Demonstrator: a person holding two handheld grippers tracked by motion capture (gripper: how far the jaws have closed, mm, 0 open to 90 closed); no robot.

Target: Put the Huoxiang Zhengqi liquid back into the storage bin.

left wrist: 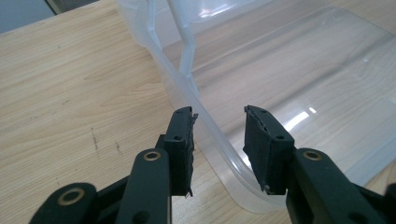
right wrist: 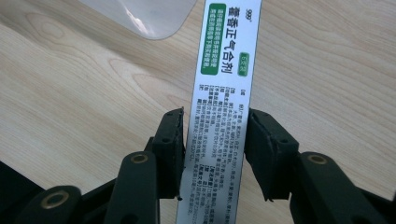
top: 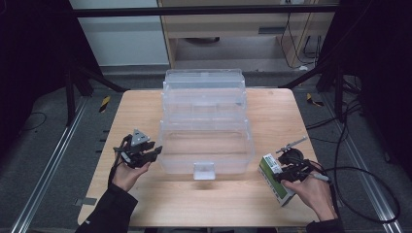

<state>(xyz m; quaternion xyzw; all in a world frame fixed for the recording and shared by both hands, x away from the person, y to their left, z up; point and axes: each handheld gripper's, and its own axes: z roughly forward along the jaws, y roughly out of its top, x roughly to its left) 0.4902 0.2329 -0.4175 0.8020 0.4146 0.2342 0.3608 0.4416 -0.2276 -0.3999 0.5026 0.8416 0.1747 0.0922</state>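
Two grippers at a clear bin, one holding a box.

At lower left of the high view the left gripper [top: 154, 151] has its jaws spread astride the rim of the clear plastic bin [top: 206, 121] at centre, rim between them and touching neither. At lower right the right gripper [top: 278, 177] pinches the green-and-white medicine box [top: 273, 175], which sits on the wooden table [top: 214, 201] just beside the bin.

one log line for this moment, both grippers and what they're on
left gripper: open, jaws astride rim of clear bin | right gripper: shut on medicine box, beside bin's right corner | surface: wooden table
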